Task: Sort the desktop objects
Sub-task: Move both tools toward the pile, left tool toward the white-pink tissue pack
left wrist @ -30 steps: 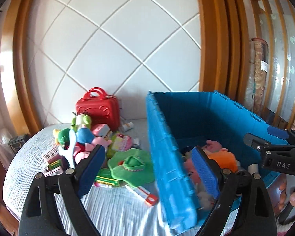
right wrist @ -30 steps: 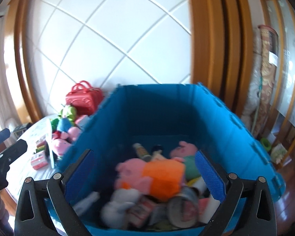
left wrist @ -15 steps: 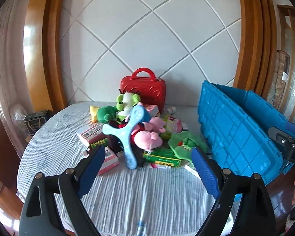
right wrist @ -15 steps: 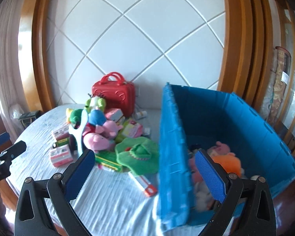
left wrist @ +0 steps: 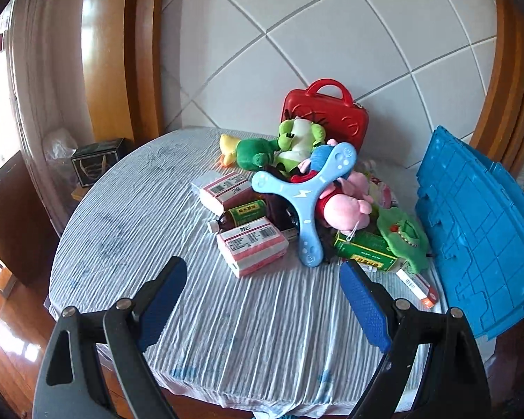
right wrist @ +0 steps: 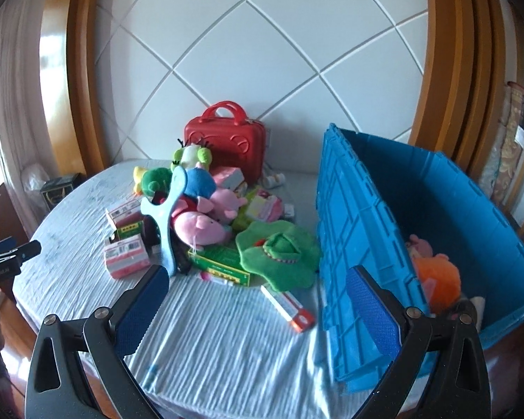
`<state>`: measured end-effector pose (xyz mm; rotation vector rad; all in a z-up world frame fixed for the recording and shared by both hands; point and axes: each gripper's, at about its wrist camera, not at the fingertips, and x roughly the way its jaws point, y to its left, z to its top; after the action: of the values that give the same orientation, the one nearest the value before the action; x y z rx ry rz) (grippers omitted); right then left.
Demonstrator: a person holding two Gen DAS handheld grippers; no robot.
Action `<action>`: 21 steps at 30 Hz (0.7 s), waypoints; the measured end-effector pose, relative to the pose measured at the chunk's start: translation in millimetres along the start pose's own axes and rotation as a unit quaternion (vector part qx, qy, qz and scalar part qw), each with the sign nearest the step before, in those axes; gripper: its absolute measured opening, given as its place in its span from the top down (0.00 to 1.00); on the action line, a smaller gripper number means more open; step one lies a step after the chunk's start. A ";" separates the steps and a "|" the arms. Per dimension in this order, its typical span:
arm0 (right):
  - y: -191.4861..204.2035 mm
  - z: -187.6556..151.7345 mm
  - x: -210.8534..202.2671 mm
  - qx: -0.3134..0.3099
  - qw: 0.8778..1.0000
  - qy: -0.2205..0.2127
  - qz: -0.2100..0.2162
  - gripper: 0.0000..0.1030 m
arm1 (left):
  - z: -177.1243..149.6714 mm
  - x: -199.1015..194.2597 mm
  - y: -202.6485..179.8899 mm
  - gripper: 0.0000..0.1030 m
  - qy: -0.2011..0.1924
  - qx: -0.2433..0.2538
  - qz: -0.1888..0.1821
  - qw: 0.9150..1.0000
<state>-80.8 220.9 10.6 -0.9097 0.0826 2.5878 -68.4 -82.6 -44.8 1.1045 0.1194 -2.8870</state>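
A heap of toys and boxes lies on the round clothed table point(left wrist: 129, 230): a light-blue three-armed boomerang point(left wrist: 305, 195) point(right wrist: 167, 220), pink plush pigs point(left wrist: 342, 206) point(right wrist: 199, 227), green plush toys point(left wrist: 290, 143), pink medicine boxes point(left wrist: 251, 246) point(right wrist: 125, 256), a green box point(left wrist: 363, 249) point(right wrist: 220, 265) and a green plush hat point(right wrist: 279, 251). A red case point(left wrist: 326, 115) point(right wrist: 227, 139) stands behind. My left gripper point(left wrist: 263, 300) hovers open before the heap, empty. My right gripper point(right wrist: 255, 307) is open and empty, between the heap and the blue crate point(right wrist: 353, 244) point(left wrist: 478, 223).
The blue crate holds plush toys, among them an orange-dressed pig point(right wrist: 436, 276). A slim orange-tipped box point(right wrist: 288, 307) lies on the cloth near the crate. A dark box point(left wrist: 94, 164) sits on a side stand beyond the table's left edge. The left gripper's body point(right wrist: 7, 258) shows at the right view's left edge.
Both grippers have swung left, away from the crate and toward the heap. The left view moved from the crate wall to the heap; the right view moved from the crate's inside to its left wall.
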 end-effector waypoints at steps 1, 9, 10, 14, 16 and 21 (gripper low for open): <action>0.9 -0.9 9.3 0.000 1.000 0.006 0.004 0.00 | 0.1 5.1 3.1 0.13 0.005 0.001 0.004 1.000; -5.3 -4.3 97.1 -0.004 0.997 0.062 0.048 0.00 | 10.6 55.4 7.3 0.13 0.038 0.006 0.050 0.998; -7.6 -4.5 107.7 -0.002 0.996 0.067 0.053 0.00 | 12.3 62.9 6.9 0.13 0.045 0.006 0.055 0.997; -15.6 -4.6 147.9 0.008 0.994 0.087 0.067 0.00 | 13.9 92.4 5.3 0.13 0.077 0.010 0.074 0.994; -16.5 -5.0 164.0 0.013 0.992 0.101 0.069 0.00 | 12.6 104.7 6.7 0.13 0.093 0.010 0.075 0.993; -10.2 -4.6 191.1 0.000 0.989 0.129 0.068 0.00 | 13.3 141.8 19.6 0.13 0.131 0.003 0.074 0.989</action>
<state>-210.0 295.5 -109.3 -1.2757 0.2225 2.5765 -181.3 -105.8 -130.7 1.4250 0.0359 -2.6022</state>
